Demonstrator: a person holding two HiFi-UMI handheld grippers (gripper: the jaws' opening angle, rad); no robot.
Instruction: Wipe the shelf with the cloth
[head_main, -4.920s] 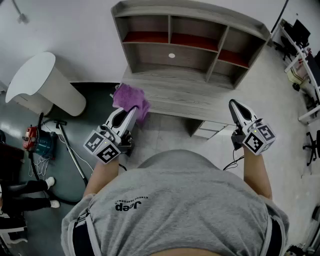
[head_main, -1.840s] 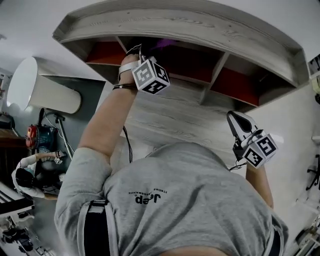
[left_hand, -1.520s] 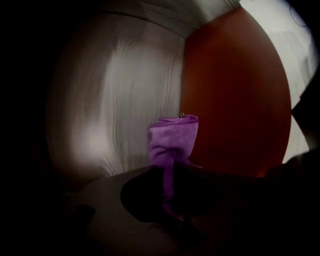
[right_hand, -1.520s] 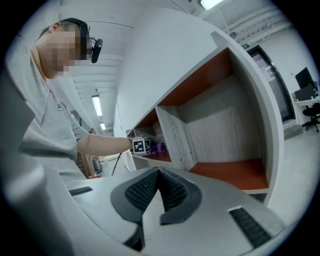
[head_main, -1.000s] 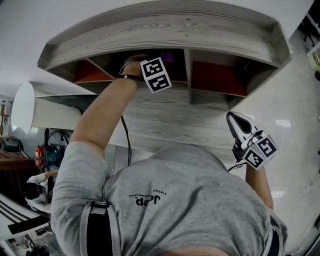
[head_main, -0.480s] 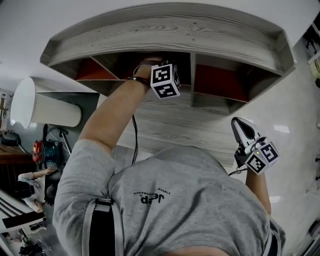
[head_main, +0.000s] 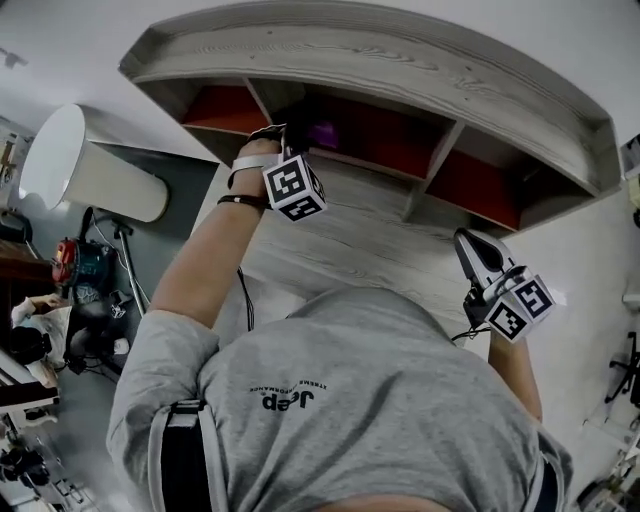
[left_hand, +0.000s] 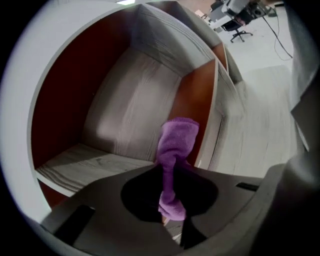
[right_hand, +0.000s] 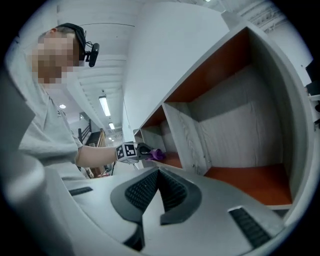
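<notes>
— Cloth (left_hand: 176, 142)?
— Purple, pinched between the left gripper's (left_hand: 169, 212) jaws, inside the shelf (head_main: 400, 62); which compartment is unclear. The head view shows only a purple scrap.
— Right gripper (right_hand: 159, 195)?
— Jaws pressed together, empty, well apart from the cloth. Its own view shows the cloth tiny, from the side.

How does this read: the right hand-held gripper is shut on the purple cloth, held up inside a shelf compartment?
One thing is wrong: the left hand-held gripper, not the right, is shut on the purple cloth, held up inside a shelf compartment. The left gripper view shows the cloth pinched between its jaws. The right hand-held gripper is shut with nothing in it.
</notes>
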